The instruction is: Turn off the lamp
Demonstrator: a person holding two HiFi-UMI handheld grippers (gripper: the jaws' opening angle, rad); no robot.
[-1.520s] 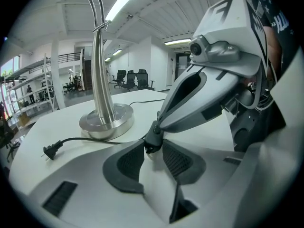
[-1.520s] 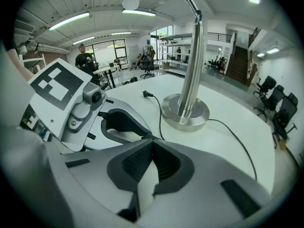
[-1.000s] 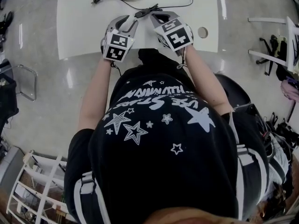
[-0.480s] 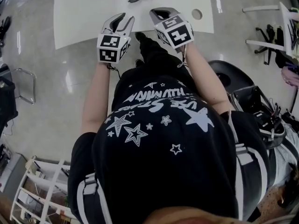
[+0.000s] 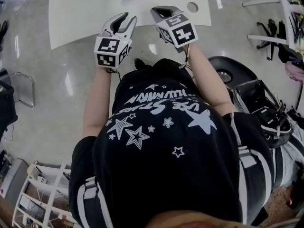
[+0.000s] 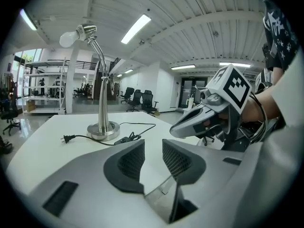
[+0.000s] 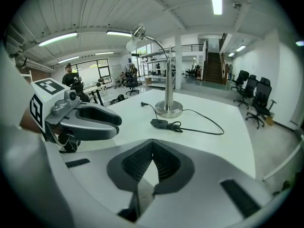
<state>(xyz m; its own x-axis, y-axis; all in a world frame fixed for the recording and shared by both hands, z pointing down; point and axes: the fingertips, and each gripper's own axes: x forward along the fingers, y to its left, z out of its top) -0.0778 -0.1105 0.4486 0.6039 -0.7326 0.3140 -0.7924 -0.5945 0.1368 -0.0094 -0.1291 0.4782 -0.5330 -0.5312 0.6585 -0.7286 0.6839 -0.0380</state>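
Silver gooseneck desk lamp (image 7: 168,87) upright on white counter (image 5: 85,18). Small black inline switch (image 7: 159,123) flat on counter just in front of lamp base, long axis roughly crosswise. Black plug (image 6: 66,137) loose on counter.

Left gripper (image 6: 153,148): fingers (image 6: 130,163) apart, nothing between. Right gripper (image 7: 152,146): fingers closed together, nothing held.

Both back off counter's near edge, well apart from switch. Switch nearly dead ahead of right gripper, ahead and left of left gripper's line. Right probably better aimed for press.
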